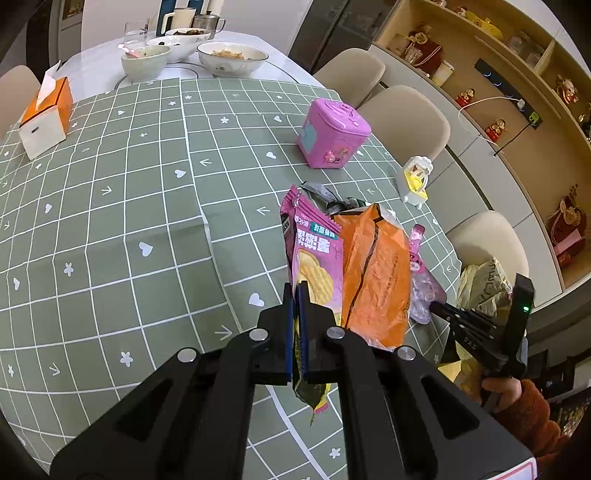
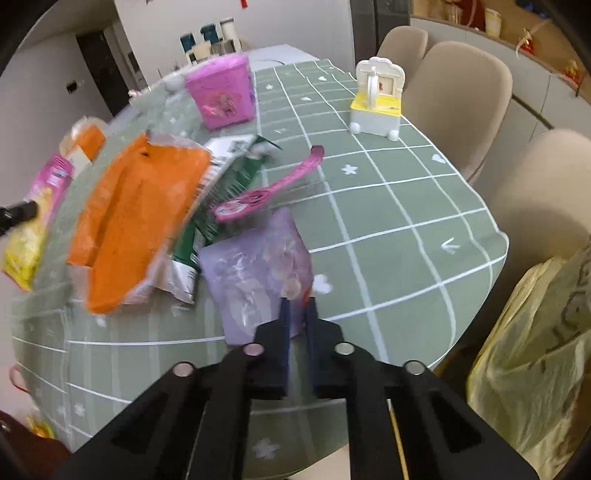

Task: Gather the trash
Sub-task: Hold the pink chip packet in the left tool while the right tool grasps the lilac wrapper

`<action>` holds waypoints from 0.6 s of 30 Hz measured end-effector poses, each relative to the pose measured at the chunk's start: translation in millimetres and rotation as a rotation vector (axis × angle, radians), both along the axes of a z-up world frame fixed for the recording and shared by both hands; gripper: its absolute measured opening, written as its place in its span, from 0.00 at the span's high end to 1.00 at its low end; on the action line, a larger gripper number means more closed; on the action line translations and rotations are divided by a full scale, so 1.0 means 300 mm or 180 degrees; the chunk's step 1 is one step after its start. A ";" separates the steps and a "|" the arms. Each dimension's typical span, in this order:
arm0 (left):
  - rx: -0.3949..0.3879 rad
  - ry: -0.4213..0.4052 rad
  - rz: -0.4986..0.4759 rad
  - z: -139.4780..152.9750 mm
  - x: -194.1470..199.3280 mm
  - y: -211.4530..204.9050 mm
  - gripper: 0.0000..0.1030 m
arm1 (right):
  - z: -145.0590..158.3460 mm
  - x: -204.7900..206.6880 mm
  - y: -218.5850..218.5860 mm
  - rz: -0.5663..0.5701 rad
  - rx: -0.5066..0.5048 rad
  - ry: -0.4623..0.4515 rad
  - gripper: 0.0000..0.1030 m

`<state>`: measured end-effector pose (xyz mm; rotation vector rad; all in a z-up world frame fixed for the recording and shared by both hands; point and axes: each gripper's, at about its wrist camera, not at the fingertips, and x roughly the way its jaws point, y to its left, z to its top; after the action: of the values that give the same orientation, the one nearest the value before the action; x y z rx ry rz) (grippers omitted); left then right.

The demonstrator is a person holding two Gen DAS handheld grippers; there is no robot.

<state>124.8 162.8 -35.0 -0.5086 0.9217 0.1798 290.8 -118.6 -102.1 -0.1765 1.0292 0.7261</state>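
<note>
Right wrist: blurred orange wrapper [image 2: 136, 221], table [image 2: 406, 229] edge cut off

Green grid tablecloth [image 1: 110, 229], beige chairs [image 1: 406, 118], wooden display shelves [image 1: 517, 74], white wall [image 2: 147, 22]

both wrist cams look down close, sharing orange wrapper [image 1: 373, 273] [image 2: 136, 218] & table [image 1: 110, 221] [image 2: 388, 206].

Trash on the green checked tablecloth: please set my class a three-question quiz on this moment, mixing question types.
1. True or false: the left gripper is shut on the pink snack wrapper.
2. Which does the right gripper pinch? A) orange wrapper B) pale purple bag C) pink box
3. Fill in: beyond the table edge at the right hangs a ____ plastic bag.

Key: 1 true; 2 B; 3 yellow.
</note>
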 end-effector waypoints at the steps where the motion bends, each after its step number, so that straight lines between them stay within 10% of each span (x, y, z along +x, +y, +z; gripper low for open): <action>1: -0.0002 -0.0015 -0.0004 0.002 0.000 0.002 0.98 | 0.025 -0.014 -0.003 -0.0027 0.0053 -0.0019 0.95; 10: -0.0058 -0.0215 -0.0179 0.045 0.047 -0.009 0.98 | 0.213 -0.096 -0.009 -0.0198 0.0245 -0.0187 0.96; 18: -0.0134 -0.0212 -0.0334 0.028 0.073 -0.012 0.98 | 0.134 -0.147 0.003 -0.0201 -0.0070 -0.0155 0.96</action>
<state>146.7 159.3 -26.7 -0.5011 0.8863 0.0481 246.7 -117.8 -62.0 -0.1793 0.9923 0.6506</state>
